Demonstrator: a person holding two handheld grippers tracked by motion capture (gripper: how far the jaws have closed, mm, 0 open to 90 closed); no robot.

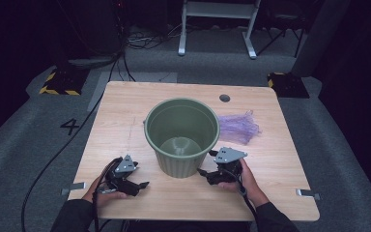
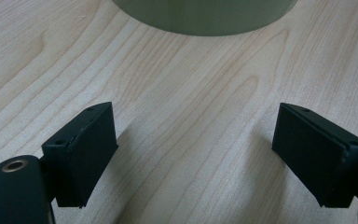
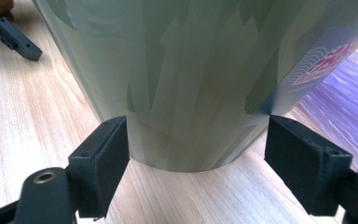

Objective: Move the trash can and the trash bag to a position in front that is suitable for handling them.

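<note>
High view, table: a light wooden table (image 1: 125, 111) carries all items; a dark round hole (image 1: 224, 98) sits near its far edge.
Left gripper: the left gripper (image 1: 142, 184) is held in the person's left hand (image 1: 101, 192) at the near left of the table, its tips directed toward the base of the bucket, clear of it.
Left gripper claw: in the left gripper view, the left gripper (image 2: 193, 154) has its two black jaws set wide apart, with bare wood grain between them and nothing gripped.
Bucket: a green plastic bucket (image 1: 182, 135) stands upright at the table centre, mouth upward, interior empty. In the left gripper view the bucket (image 2: 205, 16) shows as a curved wall at the top edge, well ahead of the jaws.
Right gripper: the right gripper (image 1: 202, 172) is held in the person's right hand (image 1: 244, 181) at the near right, its tips just beside the lower wall of the bucket.
Right gripper claw: in the right gripper view, the right gripper (image 3: 197, 154) has its jaws wide apart, flanking the lower curve of the bucket (image 3: 177, 70). Whether the pads contact the wall cannot be told; no clamping is visible.
Label: a printed sticker (image 3: 326, 63) is fixed to the bucket wall on the right.
Purple bag: a crumpled translucent purple bag (image 1: 239, 126) lies on the table right of the bucket, just beside it.
</note>
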